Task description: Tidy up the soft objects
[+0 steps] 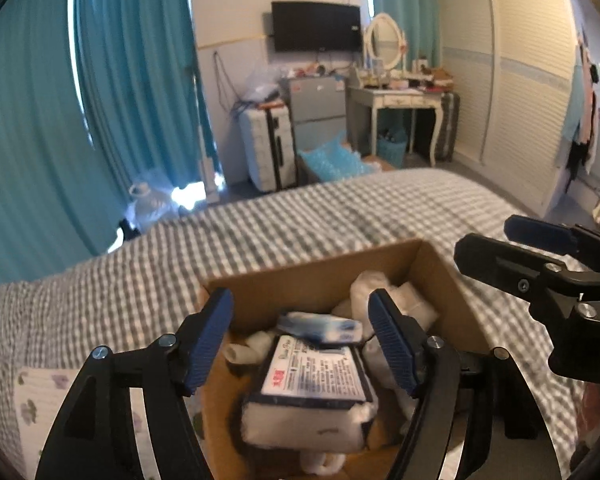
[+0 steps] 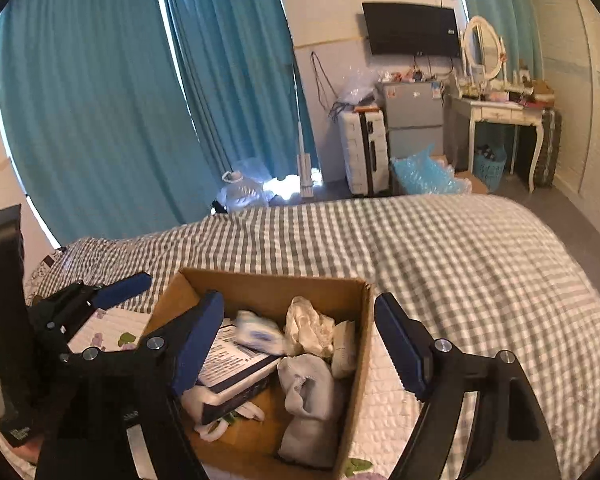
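Note:
An open cardboard box [image 1: 312,276] [image 2: 364,344] sits on the checked bed. It holds a white wrapped pack with a printed label [image 1: 312,384] [image 2: 236,364], a small blue-and-white tissue packet [image 1: 320,326] [image 2: 260,334], a grey sock [image 2: 308,392] and crumpled white cloth [image 1: 380,292] [image 2: 308,320]. My left gripper [image 1: 300,344] is open and empty just above the labelled pack. My right gripper [image 2: 300,352] is open and empty over the box's right side; it also shows at the right of the left wrist view [image 1: 540,256].
The grey-and-white checked bedspread [image 2: 460,264] stretches right of and beyond the box. A floral white cloth [image 1: 40,408] [image 2: 108,328] lies left of the box. Teal curtains [image 2: 100,100], a white suitcase [image 2: 364,152], a dressing table [image 2: 496,112] and a wardrobe [image 1: 512,80] stand beyond the bed.

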{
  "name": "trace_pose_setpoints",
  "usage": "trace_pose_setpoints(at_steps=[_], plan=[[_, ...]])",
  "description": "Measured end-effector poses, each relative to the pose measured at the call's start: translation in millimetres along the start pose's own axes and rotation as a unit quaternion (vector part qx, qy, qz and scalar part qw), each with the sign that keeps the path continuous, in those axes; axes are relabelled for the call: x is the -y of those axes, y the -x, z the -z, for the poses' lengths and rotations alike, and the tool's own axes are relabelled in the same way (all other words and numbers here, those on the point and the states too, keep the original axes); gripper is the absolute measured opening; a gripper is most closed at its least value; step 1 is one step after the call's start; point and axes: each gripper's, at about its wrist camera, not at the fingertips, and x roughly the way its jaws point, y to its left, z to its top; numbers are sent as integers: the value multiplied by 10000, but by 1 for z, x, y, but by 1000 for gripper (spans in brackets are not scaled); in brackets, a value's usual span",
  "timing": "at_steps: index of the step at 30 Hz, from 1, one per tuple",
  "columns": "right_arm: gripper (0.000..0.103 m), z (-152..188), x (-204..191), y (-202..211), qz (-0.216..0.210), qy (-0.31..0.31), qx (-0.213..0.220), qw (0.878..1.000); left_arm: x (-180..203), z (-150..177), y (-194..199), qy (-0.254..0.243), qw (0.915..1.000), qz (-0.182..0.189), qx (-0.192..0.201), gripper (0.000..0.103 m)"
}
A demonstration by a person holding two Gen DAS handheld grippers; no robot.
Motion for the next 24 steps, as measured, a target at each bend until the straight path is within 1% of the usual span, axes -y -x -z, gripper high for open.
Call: trace_pose_setpoints(at_steps=[2, 5, 8, 9, 10, 11, 12, 13, 14, 15, 16, 17, 19, 21, 22, 24], plan=[[78, -8, -3, 19, 67, 33, 83, 9999, 0, -10, 17, 2, 9999, -16, 112, 71], [78, -28, -13, 61, 117, 65, 312, 9994, -5, -27, 59, 26, 9992, -70, 396, 71], [78, -47, -29, 117, 128, 170, 704, 9973, -5, -48, 119, 61, 9962, -136, 859, 71], [78, -53, -36, 139, 159, 237, 847, 9960, -5, -54, 150, 69, 9939, -158, 1093, 71], [78, -56, -45, 166, 195, 313, 994, 9944, -6, -57, 167, 74, 9921, -173, 1238, 71], [80, -59, -51, 183, 217, 367, 1091, 9931, -6, -59, 193, 105, 9890, -228, 1461, 71], [87, -62, -60, 206, 228, 440, 1237, 9911, -5, -59, 227, 170, 9837, -287, 1765, 72], [90, -63, -66, 229, 230, 496, 1388, 9888, -4, -58, 251, 209, 9798, -293, 1969, 83], [96, -62, -73, 255, 228, 527, 1560, 9861, -4, -56, 270, 241, 9762, -302, 2132, 90], [99, -61, -78, 275, 220, 535, 1687, 9840, -3, -49, 303, 314, 9680, -367, 2461, 93], [100, -57, -85, 300, 201, 540, 1826, 9815, -2, -47, 320, 349, 9639, -425, 2606, 93], [103, -52, -89, 318, 179, 539, 1914, 9799, -1, -41, 346, 393, 9584, -422, 2796, 93], [103, -43, -94, 349, 143, 496, 2032, 9778, 1, -35, 373, 406, 9551, -303, 2920, 93], [103, -33, -97, 373, 112, 455, 2079, 9770, 3, -26, 398, 453, 9542, -304, 2942, 93], [103, -28, -98, 383, 120, 435, 2120, 9762, 2, -21, 409, 465, 9522, -238, 3009, 93], [103, -16, -102, 402, 188, 458, 2254, 9730, 0, -10, 419, 440, 9486, -245, 3124, 93]])
